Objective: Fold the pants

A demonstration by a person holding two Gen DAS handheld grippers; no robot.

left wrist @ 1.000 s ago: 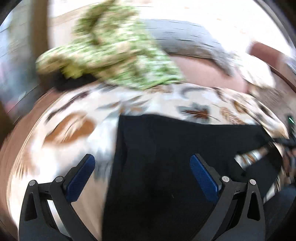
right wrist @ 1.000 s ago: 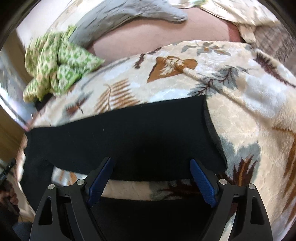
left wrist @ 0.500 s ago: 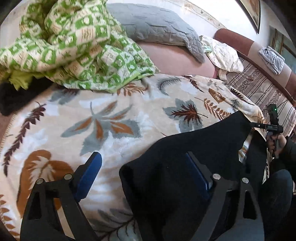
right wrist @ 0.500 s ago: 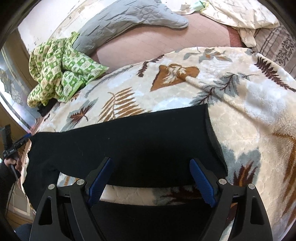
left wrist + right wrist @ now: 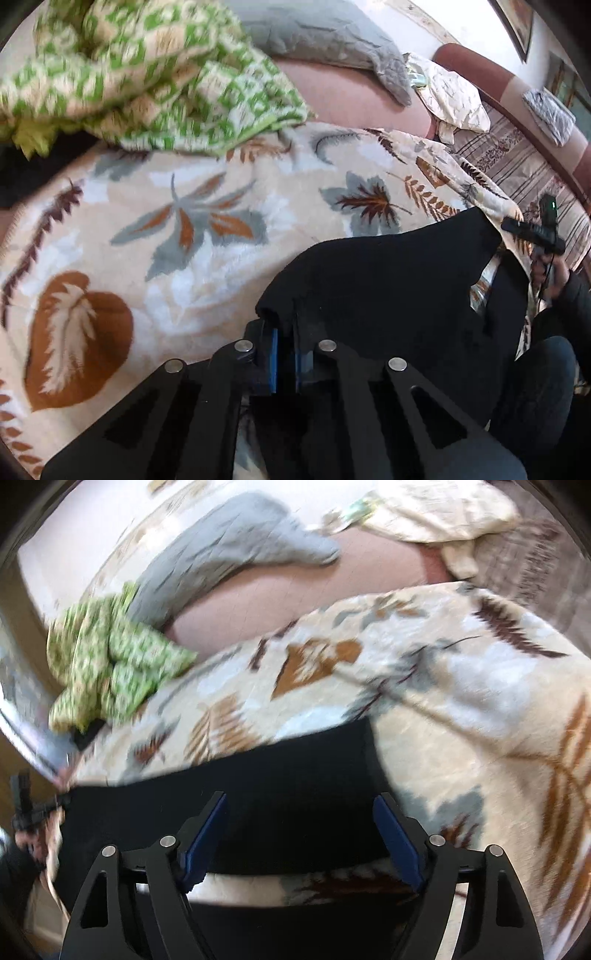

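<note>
The black pants (image 5: 391, 280) lie on a leaf-patterned blanket (image 5: 177, 221) on a bed. My left gripper (image 5: 284, 354) is shut on the pants' edge, which bunches over its blue pads. In the right wrist view the pants (image 5: 280, 797) stretch across the blanket (image 5: 461, 686), one leg lying flat with its end to the right. My right gripper (image 5: 301, 838) is open, its fingers straddling the lower edge of that leg. My left gripper also shows small at the far left of that view (image 5: 26, 805).
A green-and-white checked cloth (image 5: 147, 74) is heaped at the back left. A grey quilted pillow (image 5: 325, 33) and a cream cloth (image 5: 454, 99) lie behind on the pink sheet. The right gripper's handle (image 5: 543, 232) shows at the right.
My left gripper has shut on the pants' edge; it was open half a second ago. My right gripper stays open and has moved a little nearer the pant leg.
</note>
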